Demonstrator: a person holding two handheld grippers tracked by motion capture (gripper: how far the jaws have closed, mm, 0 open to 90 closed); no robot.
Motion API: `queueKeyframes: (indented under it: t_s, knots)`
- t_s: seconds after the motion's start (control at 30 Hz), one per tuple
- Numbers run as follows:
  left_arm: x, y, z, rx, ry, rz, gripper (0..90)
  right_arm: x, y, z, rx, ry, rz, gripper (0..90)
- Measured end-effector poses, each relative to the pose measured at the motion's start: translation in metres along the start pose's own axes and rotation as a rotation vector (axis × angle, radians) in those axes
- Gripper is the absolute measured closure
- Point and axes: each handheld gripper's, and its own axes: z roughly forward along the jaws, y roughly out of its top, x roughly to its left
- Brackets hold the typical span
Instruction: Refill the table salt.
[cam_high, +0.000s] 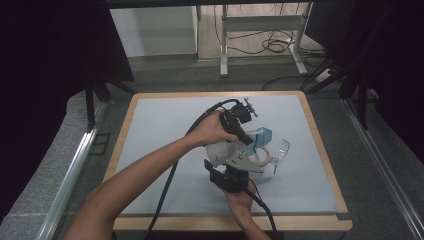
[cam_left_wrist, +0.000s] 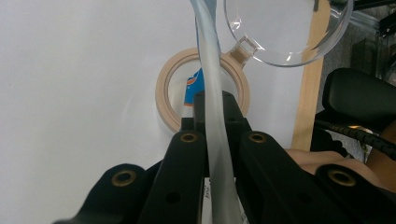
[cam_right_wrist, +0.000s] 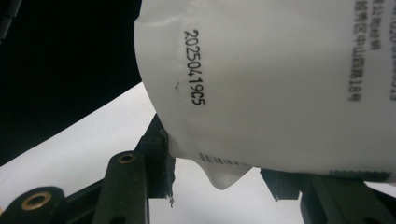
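The high view shows the table (cam_high: 150, 150) from above, with both hands meeting right of its centre. The left gripper (cam_high: 239, 131) comes in from the upper left and points down and to the right. The right gripper (cam_high: 231, 177) comes in from the near edge, under its grey plate (cam_high: 243, 164).

Between them lies a white pouch (cam_high: 220, 150) with a blue end (cam_high: 261, 136). Its long axis runs roughly from the near left to the far right, blue end farthest. Just right of it sits a jar (cam_high: 274, 152) with a tan rim and a clear hinged lid.

The left gripper view adds what the high view cannot resolve. The jaws are clenched on a thin clear strip (cam_left_wrist: 215, 140) that runs straight up between them. Beyond the tips the tan rim (cam_left_wrist: 163, 91) of the jar lies on the white surface, a blue patch visible through its opening. The clear lid (cam_left_wrist: 285, 32) stands open at the upper right, joined to the rim by a hinge.

The right gripper view shows the pouch (cam_right_wrist: 280, 84) close up. Printed text and a date code run along it. The pouch hangs down between the two jaws; the left jaw touches its edge, the right jaw stands at its other side. Whether the pads press it cannot be told.
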Motion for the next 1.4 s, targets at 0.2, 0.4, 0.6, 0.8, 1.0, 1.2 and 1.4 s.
queueKeyframes:
  t_s: [0.2,0.4,0.6,0.8,1.0,1.2,1.4]
  knots:
    - [-0.0004,0.0010,-0.0006,0.003,-0.001,0.004,89.9,0.0000,0.0007,-0.0008,-0.003,0.001,0.003,52.0]
    - [-0.0018,0.0016,-0.0008,0.002,0.001,0.003,89.9,0.0004,0.0010,-0.0015,-0.006,0.001,0.007,51.9]
    - [-0.0031,0.0010,-0.0028,-0.006,0.003,0.006,89.9,0.0011,0.0016,-0.0019,-0.012,-0.003,-0.005,52.0]
    - [-0.0027,0.0006,-0.0032,0.001,0.004,0.006,89.9,0.0016,0.0017,-0.0015,-0.011,0.002,-0.005,52.0]
    - [-0.0040,0.0011,-0.0025,-0.008,0.005,0.003,90.0,0.0009,0.0017,-0.0022,-0.012,0.001,-0.005,52.0]
    - [-0.0038,0.0002,-0.0026,-0.007,0.009,0.006,90.0,0.0011,0.0016,-0.0018,-0.011,0.001,-0.006,52.1]
    - [-0.0030,-0.0002,-0.0026,-0.005,0.008,0.009,89.9,0.0008,0.0012,-0.0013,-0.008,0.002,-0.006,52.1]
